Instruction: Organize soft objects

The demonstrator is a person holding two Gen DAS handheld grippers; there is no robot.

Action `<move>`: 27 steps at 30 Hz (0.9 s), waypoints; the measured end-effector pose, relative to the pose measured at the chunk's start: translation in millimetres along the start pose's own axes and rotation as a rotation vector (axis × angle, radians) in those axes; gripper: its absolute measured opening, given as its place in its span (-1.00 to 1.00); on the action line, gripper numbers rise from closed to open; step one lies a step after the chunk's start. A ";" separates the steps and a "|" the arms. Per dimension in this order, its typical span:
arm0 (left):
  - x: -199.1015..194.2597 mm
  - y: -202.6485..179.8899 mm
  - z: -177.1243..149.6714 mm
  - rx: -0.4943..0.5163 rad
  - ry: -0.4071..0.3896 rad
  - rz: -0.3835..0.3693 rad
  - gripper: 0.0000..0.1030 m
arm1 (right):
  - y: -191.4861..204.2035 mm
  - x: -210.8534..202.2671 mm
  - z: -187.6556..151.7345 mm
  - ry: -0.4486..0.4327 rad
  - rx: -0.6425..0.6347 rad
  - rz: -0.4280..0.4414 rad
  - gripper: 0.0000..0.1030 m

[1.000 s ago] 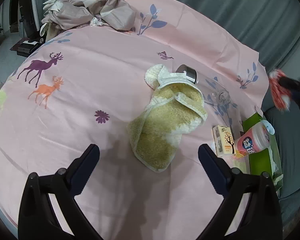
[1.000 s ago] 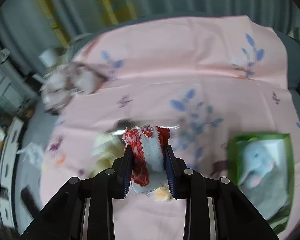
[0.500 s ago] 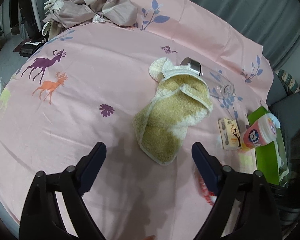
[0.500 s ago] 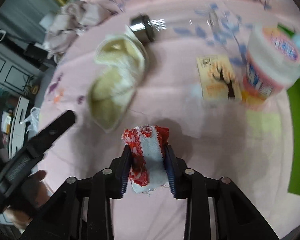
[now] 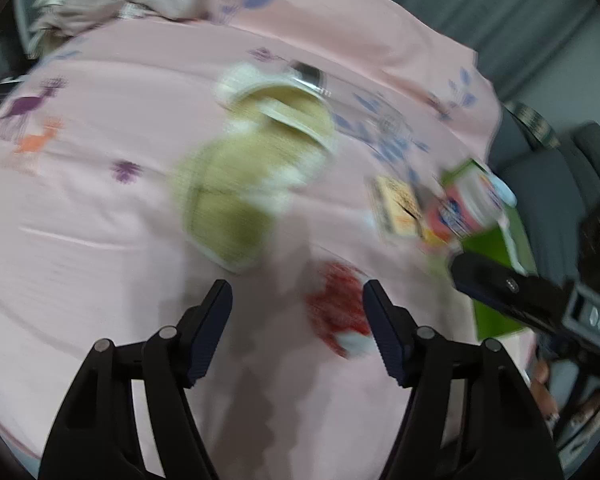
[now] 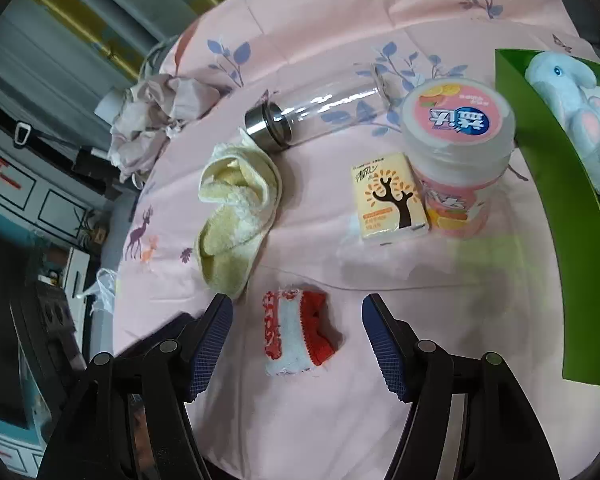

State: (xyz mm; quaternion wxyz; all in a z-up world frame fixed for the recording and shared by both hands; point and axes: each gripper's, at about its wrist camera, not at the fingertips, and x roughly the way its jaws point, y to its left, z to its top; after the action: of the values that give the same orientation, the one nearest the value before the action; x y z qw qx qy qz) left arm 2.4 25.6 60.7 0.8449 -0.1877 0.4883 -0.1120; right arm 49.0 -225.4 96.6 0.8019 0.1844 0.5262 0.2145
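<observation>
I am holding my right gripper [image 6: 296,336] over the pink printed bedsheet [image 6: 300,412] with its jaws just having been opening, and they are now standing wide, clear of the small folded red-and-white cloth [image 6: 296,330], which is lying loose on the sheet between the two fingers, touching neither pad. My left gripper [image 5: 298,328] is pointing down at the same patch of sheet; its jaws have just been closing partway but are gripping nothing, and in its blurred view the red-and-white cloth [image 5: 340,316] is lying just inside its right-hand finger. Just beyond the cloth the crumpled yellow terry towel [image 6: 236,216] is lying on the sheet, with the clear glass bottle with a steel cap [image 6: 312,116] on its side behind it. To the right the cream tissue packet with a tree print [image 6: 388,196] is sitting against the pink-lidded round tub [image 6: 460,136], and the green box [image 6: 556,200] at the edge is holding a pale grey plush elephant [image 6: 572,96]
</observation>
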 end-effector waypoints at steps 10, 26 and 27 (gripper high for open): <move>33.4 -20.1 -18.5 0.022 0.112 -0.085 -0.12 | -1.1 35.7 -5.1 0.107 0.028 0.038 0.16; 28.2 -17.3 -13.9 0.045 0.059 -0.113 -0.41 | 0.6 63.4 -12.2 0.157 0.037 0.054 -0.23; 23.6 -19.4 -13.2 0.056 0.039 -0.111 -0.41 | 3.0 58.8 -11.6 0.138 0.029 0.064 -0.23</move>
State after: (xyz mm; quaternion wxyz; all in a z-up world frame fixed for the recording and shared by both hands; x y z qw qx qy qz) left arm 2.6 -3.5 44.5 0.8327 -0.1884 0.4900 -0.1760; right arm 58.7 -190.5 48.8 0.7536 0.1977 0.5772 0.2446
